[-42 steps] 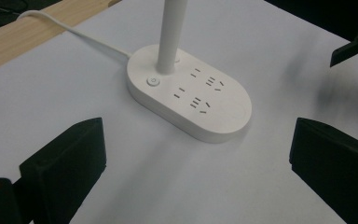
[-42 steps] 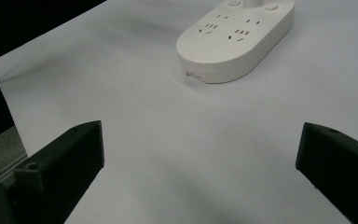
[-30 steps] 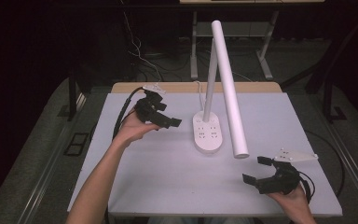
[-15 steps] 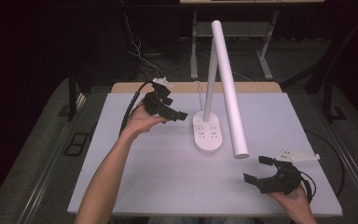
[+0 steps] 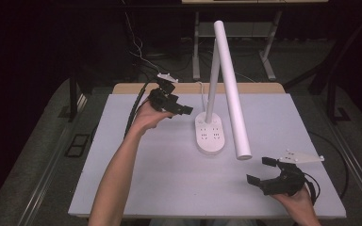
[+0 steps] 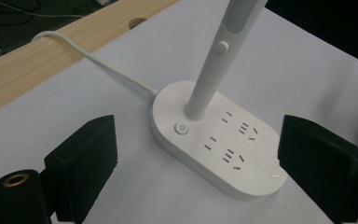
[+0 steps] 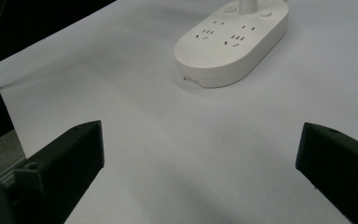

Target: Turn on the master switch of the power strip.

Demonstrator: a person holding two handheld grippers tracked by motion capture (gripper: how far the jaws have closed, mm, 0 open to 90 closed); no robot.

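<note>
A white desk lamp stands mid-table on an oval base point(image 5: 211, 136) with power sockets. Its stem point(image 5: 212, 80) rises to a long tube head point(image 5: 233, 99) that slopes down toward the front right. In the left gripper view the base point(image 6: 216, 140) lies between the jaws' line, with a round power button point(image 6: 182, 128) near the stem. My left gripper point(image 5: 181, 109) hovers open just left of the base, above the table. My right gripper point(image 5: 263, 170) rests low at the front right, open and empty, looking at the base point(image 7: 233, 39) from afar.
The white table top point(image 5: 169, 174) has a wooden strip point(image 5: 188, 88) along its far edge. The lamp's white cord point(image 6: 88, 58) runs from the base over that strip. Beyond the table are dark floor, cables and table legs.
My left gripper has moved up and right, closer to the lamp's base. The right gripper has stayed where it was.
</note>
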